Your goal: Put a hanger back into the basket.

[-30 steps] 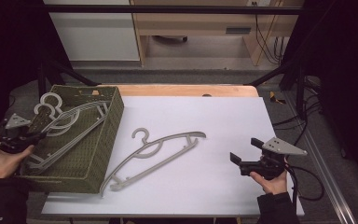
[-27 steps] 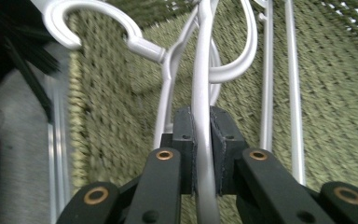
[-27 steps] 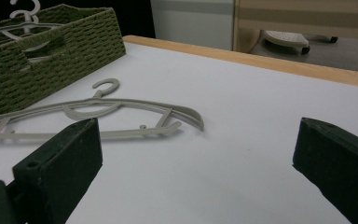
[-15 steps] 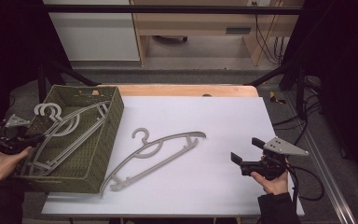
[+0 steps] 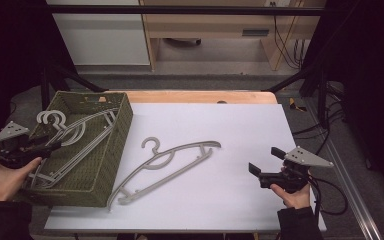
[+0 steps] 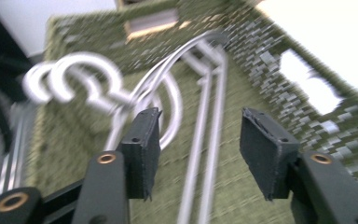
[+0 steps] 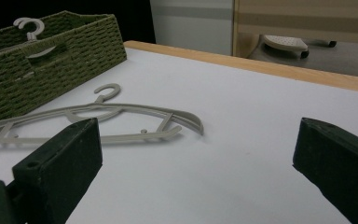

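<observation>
A grey plastic hanger [image 5: 166, 162] lies flat near the middle of the white table [image 5: 240, 125], also seen as the hanger [image 7: 116, 114] in the right gripper view. Two more hangers [image 5: 72, 137] lie in the green woven basket [image 5: 111, 150], their hooks [image 5: 51, 118] over its left rim. My left gripper [image 5: 49, 146] hovers over the basket's left side. Its jaws have just been opening, with nothing pressed between the pads [image 6: 142, 140]; the hanger bars [image 6: 205, 154] lie below the gap. My right gripper [image 5: 265, 161] rests open at the table's right, empty.
The basket takes up the table's left edge. A wooden strip [image 5: 195, 96] runs along the far edge. White tabletop spreads between the loose hanger and my right gripper. Cables [image 5: 330, 190] trail off the right side.
The left gripper's jaws have gone from shut among the basket's hangers to open, and that hand has lifted slightly. The right gripper and the loose hanger have not moved.
</observation>
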`<state>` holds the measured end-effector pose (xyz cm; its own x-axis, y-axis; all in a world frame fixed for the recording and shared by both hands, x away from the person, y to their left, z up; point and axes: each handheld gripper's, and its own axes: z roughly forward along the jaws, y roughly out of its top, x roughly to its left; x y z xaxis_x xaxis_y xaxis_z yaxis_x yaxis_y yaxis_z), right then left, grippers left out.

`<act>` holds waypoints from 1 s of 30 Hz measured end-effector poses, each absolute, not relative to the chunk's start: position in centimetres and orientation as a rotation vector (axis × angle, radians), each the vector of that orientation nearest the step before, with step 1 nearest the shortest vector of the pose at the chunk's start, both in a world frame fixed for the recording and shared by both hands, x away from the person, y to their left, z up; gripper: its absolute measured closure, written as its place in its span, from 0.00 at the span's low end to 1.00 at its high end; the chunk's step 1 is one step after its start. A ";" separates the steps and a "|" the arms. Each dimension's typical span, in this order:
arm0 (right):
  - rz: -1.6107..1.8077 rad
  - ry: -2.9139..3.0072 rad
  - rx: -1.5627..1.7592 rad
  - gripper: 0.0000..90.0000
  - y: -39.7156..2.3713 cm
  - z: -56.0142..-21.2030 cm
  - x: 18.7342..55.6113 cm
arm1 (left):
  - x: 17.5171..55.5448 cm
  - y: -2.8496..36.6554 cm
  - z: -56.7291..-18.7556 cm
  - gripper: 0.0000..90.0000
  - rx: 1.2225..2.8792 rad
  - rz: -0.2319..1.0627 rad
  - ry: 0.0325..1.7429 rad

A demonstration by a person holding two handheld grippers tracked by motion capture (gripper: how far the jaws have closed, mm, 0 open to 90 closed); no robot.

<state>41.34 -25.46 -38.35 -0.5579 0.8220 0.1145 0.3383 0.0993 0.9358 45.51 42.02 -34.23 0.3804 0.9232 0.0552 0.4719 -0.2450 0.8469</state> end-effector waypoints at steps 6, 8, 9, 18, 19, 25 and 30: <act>1.462 1.939 1.139 0.02 -25.6 -38.3 41.3 | 44.6 39.4 -33.7 0.37 1.802 0.710 1.100; 1.467 1.937 1.134 0.02 -25.7 -38.3 41.3 | 44.3 38.4 -33.8 0.35 1.776 0.686 1.068; 1.467 1.937 1.134 0.02 -25.7 -38.3 41.3 | 44.2 38.0 -33.8 0.35 1.764 0.679 1.054; 1.463 1.936 1.136 0.01 -25.7 -38.3 41.3 | 42.9 33.6 -33.8 0.18 1.760 0.637 0.928; 1.461 1.932 1.139 0.01 -25.8 -38.3 41.3 | 42.9 32.5 -33.9 0.17 1.768 0.618 0.904; 1.465 1.933 1.138 0.01 -25.8 -38.2 41.3 | 42.8 29.9 -34.2 0.14 1.798 0.585 0.864; 1.466 1.936 1.131 0.01 -25.7 -38.2 41.2 | 42.9 28.4 -34.3 0.14 1.829 0.563 0.838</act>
<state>41.24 -25.73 -38.22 -0.5572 0.8223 0.1153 0.3338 0.0947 0.9379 42.87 28.40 -34.31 0.6506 0.7594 0.0038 0.2914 -0.2542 0.9222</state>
